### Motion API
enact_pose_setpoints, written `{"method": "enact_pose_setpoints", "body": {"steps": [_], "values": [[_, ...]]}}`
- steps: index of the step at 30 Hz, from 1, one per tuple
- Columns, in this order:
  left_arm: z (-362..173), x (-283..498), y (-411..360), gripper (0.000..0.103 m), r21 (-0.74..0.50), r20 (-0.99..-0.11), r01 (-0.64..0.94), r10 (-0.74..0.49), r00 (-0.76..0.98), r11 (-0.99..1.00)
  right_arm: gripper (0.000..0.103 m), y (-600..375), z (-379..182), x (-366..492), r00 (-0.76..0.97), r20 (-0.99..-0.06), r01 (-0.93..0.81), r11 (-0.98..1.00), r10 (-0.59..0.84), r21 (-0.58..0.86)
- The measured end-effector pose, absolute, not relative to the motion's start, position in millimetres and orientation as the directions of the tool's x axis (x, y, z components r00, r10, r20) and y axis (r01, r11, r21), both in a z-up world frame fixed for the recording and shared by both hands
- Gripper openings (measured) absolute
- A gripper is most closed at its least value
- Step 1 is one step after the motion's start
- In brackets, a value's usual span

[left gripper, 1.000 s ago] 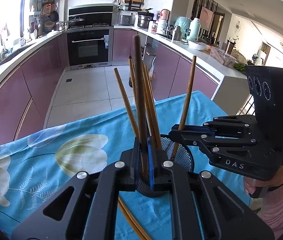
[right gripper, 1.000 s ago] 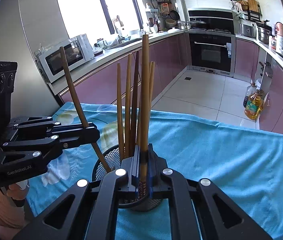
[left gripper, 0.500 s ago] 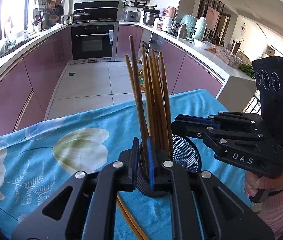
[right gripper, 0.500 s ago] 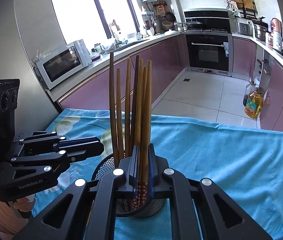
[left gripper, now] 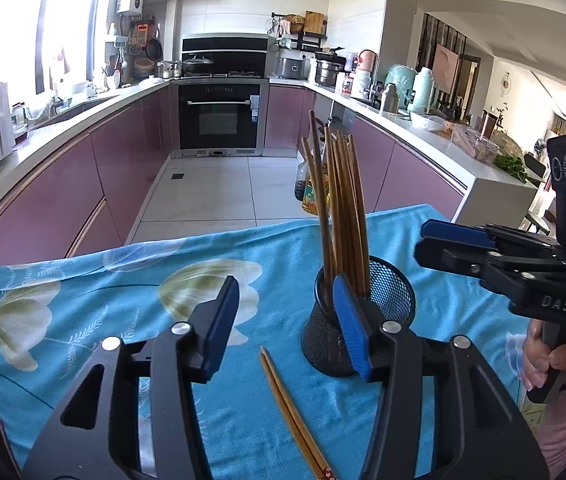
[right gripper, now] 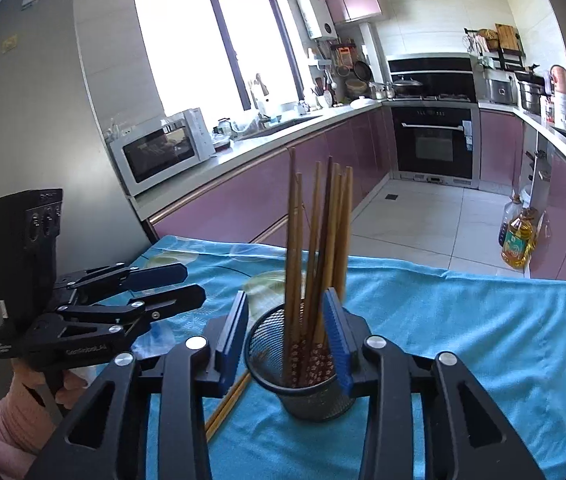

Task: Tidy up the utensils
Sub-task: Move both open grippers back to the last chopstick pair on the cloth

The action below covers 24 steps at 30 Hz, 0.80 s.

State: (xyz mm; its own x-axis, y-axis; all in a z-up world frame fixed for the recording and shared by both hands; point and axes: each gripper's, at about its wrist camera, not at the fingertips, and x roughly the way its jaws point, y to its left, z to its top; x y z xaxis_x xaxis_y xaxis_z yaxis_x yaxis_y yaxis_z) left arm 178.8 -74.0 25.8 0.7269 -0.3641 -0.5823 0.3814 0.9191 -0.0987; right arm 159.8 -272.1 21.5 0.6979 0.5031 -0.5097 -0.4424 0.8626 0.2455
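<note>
A black mesh cup (left gripper: 363, 320) (right gripper: 303, 376) stands on the blue flowered cloth (left gripper: 83, 320) and holds several wooden chopsticks (left gripper: 339, 208) (right gripper: 315, 232) upright. Two more chopsticks (left gripper: 291, 412) (right gripper: 227, 408) lie flat on the cloth beside the cup. My left gripper (left gripper: 285, 300) (right gripper: 193, 283) is left of the cup; its jaws are opening with nothing between them. My right gripper (right gripper: 287, 308) (left gripper: 427, 242) sits just in front of the cup. Its jaws are also opening, and the pads touch no chopstick.
The table's far edge (right gripper: 443, 272) drops to a tiled kitchen floor. Oil bottles (right gripper: 519, 240) stand on the floor at the right. Purple cabinets, an oven (left gripper: 219, 120) and a microwave (right gripper: 155, 152) are beyond. A person's hand (left gripper: 551, 360) holds the right gripper's handle.
Both grippers were shut on a chopstick over the cup. Both let go and opened, the chopsticks dropped in among the others, and both grippers drew back from the cup.
</note>
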Motion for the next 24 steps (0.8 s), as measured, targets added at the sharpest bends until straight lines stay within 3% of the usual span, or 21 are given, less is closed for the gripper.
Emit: {"method": "enact_pose_setpoints", "body": {"steps": [2, 6, 13, 24], "values": [[23, 170, -67, 0.063, -0.083, -0.579, 0.36, -0.339, 0.742, 0.929, 0.045, -266, 19, 147, 0.687, -0.505, -0.469, 0.85, 0.522, 0.24], [6, 155, -51, 0.069, -0.065, -0.6, 0.321, -0.295, 0.744, 0.945, 0.045, -248, -5, 133, 0.63, -0.554, -0.495, 0.831, 0.545, 0.254], [-29, 135, -28, 0.073, -0.057, -0.651, 0.262, -0.235, 0.722, 0.963, 0.045, -213, -63, 127, 0.54, -0.682, -0.48, 0.846, 0.492, 0.231], [-67, 118, -19, 0.075, -0.055, -0.705, 0.226, -0.198, 0.681, 0.973, 0.045, -183, -92, 112, 0.503, -0.742, -0.487, 0.855, 0.443, 0.181]]}}
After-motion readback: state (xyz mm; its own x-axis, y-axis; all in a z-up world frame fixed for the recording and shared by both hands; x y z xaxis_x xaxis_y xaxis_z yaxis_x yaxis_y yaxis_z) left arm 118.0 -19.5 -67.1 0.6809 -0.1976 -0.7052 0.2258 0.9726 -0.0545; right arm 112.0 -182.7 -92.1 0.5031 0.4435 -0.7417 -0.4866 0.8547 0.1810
